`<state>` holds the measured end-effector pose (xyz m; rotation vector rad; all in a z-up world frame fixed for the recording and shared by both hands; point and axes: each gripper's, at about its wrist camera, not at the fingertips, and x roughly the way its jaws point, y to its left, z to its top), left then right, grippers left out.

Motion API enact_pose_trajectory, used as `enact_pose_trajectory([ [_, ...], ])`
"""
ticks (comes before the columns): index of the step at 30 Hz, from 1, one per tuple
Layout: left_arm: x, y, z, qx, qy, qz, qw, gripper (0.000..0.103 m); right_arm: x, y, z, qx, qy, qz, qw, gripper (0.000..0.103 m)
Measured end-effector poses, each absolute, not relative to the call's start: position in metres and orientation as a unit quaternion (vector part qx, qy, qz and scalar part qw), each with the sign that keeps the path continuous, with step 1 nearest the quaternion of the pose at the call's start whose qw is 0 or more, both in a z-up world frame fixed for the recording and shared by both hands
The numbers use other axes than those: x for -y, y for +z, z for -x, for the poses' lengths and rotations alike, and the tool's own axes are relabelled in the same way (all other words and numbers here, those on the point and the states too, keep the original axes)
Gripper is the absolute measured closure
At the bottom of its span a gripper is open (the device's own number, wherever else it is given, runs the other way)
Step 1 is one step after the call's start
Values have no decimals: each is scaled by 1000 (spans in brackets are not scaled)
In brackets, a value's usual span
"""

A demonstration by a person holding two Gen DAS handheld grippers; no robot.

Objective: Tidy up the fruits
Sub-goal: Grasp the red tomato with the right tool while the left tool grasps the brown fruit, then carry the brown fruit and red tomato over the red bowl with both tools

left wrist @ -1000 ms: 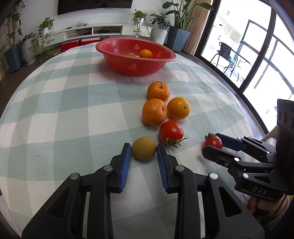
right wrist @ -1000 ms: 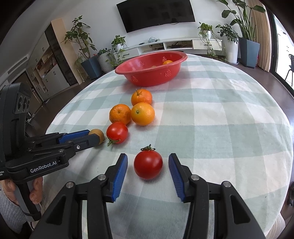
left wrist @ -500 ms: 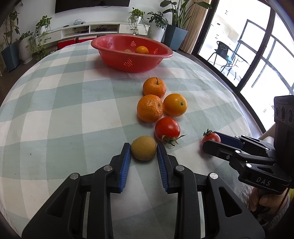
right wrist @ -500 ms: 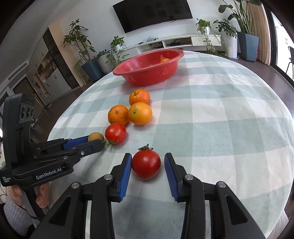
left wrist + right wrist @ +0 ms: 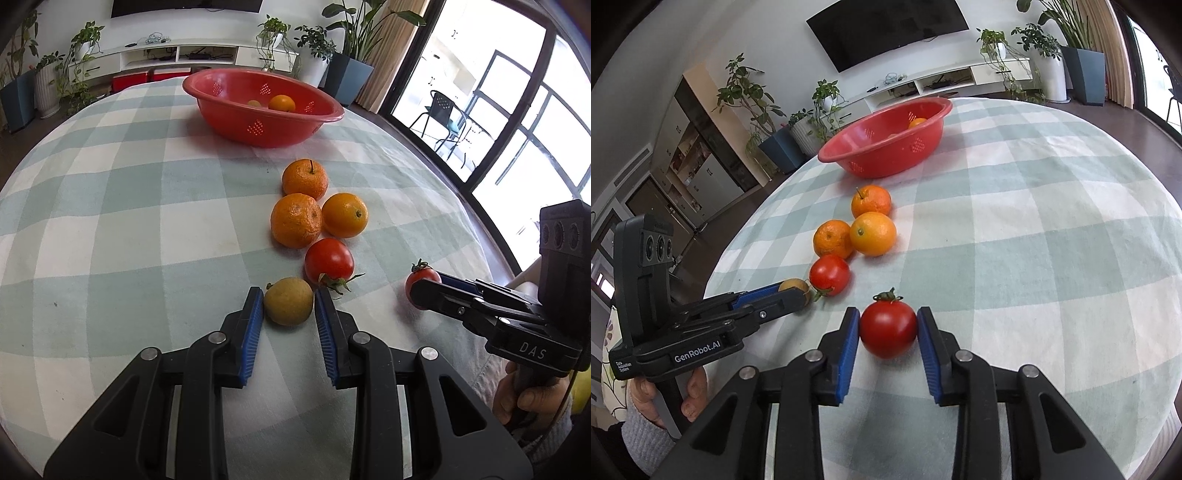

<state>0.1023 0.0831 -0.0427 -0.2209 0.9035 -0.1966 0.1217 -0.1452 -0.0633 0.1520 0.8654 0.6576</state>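
My left gripper is shut on a small yellow-brown fruit, held just above the checked tablecloth. My right gripper is shut on a red tomato with a green stem; the same tomato shows in the left wrist view. Both fruits look slightly lifted. A second red tomato and three oranges lie in a row on the cloth. A red basket at the far side holds an orange and another fruit.
The round table has a green and white checked cloth. Its edge drops off close on the right. Potted plants, a TV shelf and large windows stand beyond the table.
Both grippers have closed onto their fruits, the right jaws from wide open. Both have risen and tilted a little, with the fruits held between the pads.
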Motion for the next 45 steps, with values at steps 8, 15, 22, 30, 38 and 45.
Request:
enact_pose_trajectory([
  [8,-85,-37,-100,-430,-100,114,890,76,149,-61,-125,-414,319,-94,847,68],
  [15,-85,-37,-101,-432,-97,107,890,76,149,-57,-128,-411,325,-103,845,68],
  [22,-82,-45,-104,-443,-95,101,886,76,149,-58,-129,-413,325,-107,844,68],
  [30,-84,-47,-104,-440,-101,101,886,78,149,-59,-129,-413,325,-108,844,68],
  [38,-86,-42,-103,-438,-113,116,884,78,151,-57,-131,-412,326,-115,843,68],
  [45,-91,-29,-106,-430,-117,127,886,78,151,-51,-135,-408,331,-120,842,68],
])
